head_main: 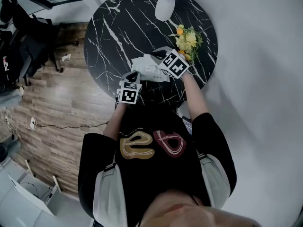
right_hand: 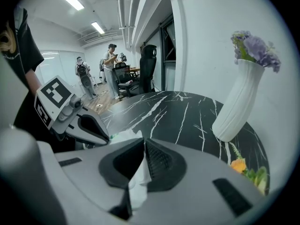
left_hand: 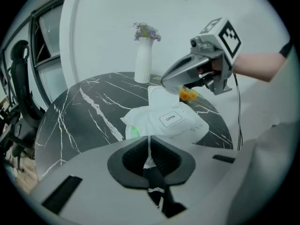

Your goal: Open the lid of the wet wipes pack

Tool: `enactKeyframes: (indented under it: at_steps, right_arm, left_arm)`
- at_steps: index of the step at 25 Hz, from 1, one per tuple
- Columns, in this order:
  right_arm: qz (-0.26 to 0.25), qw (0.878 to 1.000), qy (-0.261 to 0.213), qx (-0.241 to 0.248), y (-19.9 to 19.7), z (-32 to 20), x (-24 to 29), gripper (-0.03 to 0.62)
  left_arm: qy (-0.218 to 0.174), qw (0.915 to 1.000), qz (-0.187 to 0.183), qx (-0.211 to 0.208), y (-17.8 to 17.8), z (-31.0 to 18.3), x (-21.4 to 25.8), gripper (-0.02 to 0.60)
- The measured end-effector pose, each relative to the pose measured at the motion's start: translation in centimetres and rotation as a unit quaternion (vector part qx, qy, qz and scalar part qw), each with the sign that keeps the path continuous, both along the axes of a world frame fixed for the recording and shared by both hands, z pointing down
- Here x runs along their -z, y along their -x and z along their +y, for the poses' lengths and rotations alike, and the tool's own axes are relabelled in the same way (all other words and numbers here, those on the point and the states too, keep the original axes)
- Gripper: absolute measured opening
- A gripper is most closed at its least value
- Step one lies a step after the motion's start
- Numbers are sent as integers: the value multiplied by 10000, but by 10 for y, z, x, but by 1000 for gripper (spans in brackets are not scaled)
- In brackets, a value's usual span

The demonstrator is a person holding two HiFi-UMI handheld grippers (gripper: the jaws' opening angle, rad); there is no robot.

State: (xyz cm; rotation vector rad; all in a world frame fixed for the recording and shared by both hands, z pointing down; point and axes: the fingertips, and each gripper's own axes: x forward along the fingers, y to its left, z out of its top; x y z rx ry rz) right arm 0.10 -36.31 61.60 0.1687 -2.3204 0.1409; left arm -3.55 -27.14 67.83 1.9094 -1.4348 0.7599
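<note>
left gripper [left_hand: 150, 146]: jaws pressed narrow on the thin near edge of the wet wipes pack [left_hand: 187, 125].
right gripper [right_hand: 143, 149]: jaws closed tight on a strip of white film at the pack's far end, which stands lifted off the table.
lid flap [left_hand: 170, 118]: printed "open", lies flat on top of the pack, between my two grippers.
pack's place: on the round black marble table [head_main: 113, 32], on my side of the middle, near the rim by my body.
edges: yellow flowers [head_main: 187, 40] just right of my right gripper; white vase [head_main: 164, 8] at the far rim, well apart.
open room: bare marble left of the pack, out to the rim.
</note>
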Motion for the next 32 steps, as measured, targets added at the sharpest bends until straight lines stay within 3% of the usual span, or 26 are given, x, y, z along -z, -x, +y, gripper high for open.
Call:
enactKeyframes:
  at_steps: [9, 32]
  right_arm:
    - [-15, 9999, 122, -103, 4, -14, -9, 27]
    - [-145, 9915, 1064, -732, 3, -33, -38, 42]
  left_arm:
    - [30, 9998, 182, 36, 0, 1, 5, 28]
    - [8, 9997, 237, 2, 0, -1, 3, 28]
